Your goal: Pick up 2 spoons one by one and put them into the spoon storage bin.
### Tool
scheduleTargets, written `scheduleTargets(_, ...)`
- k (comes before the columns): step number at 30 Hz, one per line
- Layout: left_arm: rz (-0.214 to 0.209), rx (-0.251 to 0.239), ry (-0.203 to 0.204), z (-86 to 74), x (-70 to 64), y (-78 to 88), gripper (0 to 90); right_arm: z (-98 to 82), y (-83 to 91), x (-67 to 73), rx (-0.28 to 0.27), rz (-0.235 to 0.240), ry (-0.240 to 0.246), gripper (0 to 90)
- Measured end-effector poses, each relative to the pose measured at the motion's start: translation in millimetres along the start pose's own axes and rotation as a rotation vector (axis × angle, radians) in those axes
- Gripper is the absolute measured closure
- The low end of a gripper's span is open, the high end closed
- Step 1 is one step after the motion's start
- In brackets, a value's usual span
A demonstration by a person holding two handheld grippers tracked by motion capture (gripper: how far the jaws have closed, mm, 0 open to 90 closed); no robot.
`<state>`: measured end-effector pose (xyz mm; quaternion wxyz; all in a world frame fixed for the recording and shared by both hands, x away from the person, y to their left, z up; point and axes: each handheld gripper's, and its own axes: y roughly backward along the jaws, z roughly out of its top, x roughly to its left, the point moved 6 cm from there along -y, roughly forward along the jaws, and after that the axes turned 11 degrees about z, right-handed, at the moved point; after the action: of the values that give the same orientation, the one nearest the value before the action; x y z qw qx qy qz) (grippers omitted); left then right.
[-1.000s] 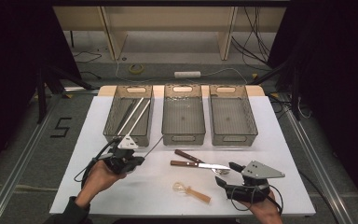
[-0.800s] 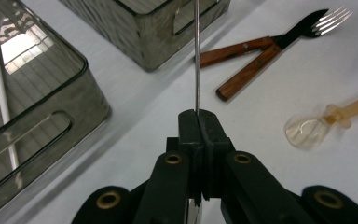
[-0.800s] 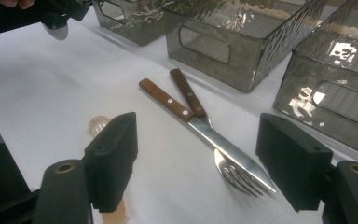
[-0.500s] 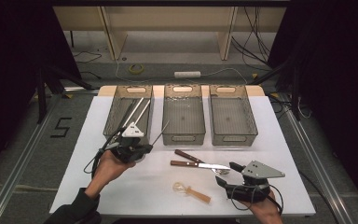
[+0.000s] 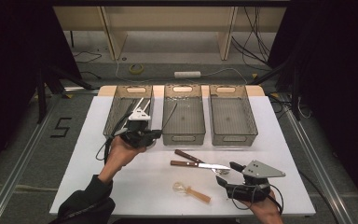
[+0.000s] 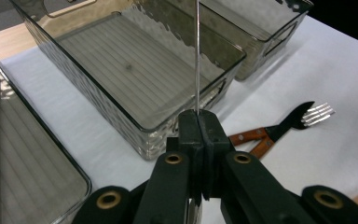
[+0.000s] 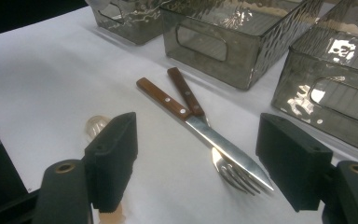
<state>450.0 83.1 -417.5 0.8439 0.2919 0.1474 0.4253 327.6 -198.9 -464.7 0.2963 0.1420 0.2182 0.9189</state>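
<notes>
left tongs (image 6: 199, 122) hold a thin rod (image 6: 196, 56) over the middle bin (image 6: 142, 122).

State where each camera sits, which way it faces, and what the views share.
High view: above the person's side, facing forward and down on the table; forearms, left gripper, right gripper.
Left gripper view: along shut jaws pinching a thin rod, toward the middle bin.
Right gripper view: along open jaws, toward the knife.
Shared: knife, fork, bins.

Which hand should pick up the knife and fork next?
Right, probably. Its tool stands open just short of the knife and fork, while the left tool is shut on a thin rod by the trays.
</notes>
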Motion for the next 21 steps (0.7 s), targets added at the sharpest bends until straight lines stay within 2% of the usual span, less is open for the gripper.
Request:
scheduleTargets(3, -0.009, -0.012, 0.033, 5.5, 1.7, -4.8, 89.1, -0.3, 0.3, -0.3, 0.000, 0.000, -0.002, 30.5)
scheduleTargets(6, -0.003, -0.016, 0.030, 10.6, 3.0, -8.8, 89.0, -0.3, -0.7, -0.6, 0.000, 0.001, -0.001, 30.5)
scheduleTargets(15, 0.000, -0.024, 0.067, 25.4, 7.4, -23.9, 89.0, 0.1, -0.2, -0.6, -0.001, 0.003, -0.002, 30.5)
scheduleTargets(21, 0.012, -0.028, 0.075, 34.4, 9.9, -28.3, 89.0, -0.2, -0.2, -0.9, -0.002, 0.004, -0.001, 30.5)
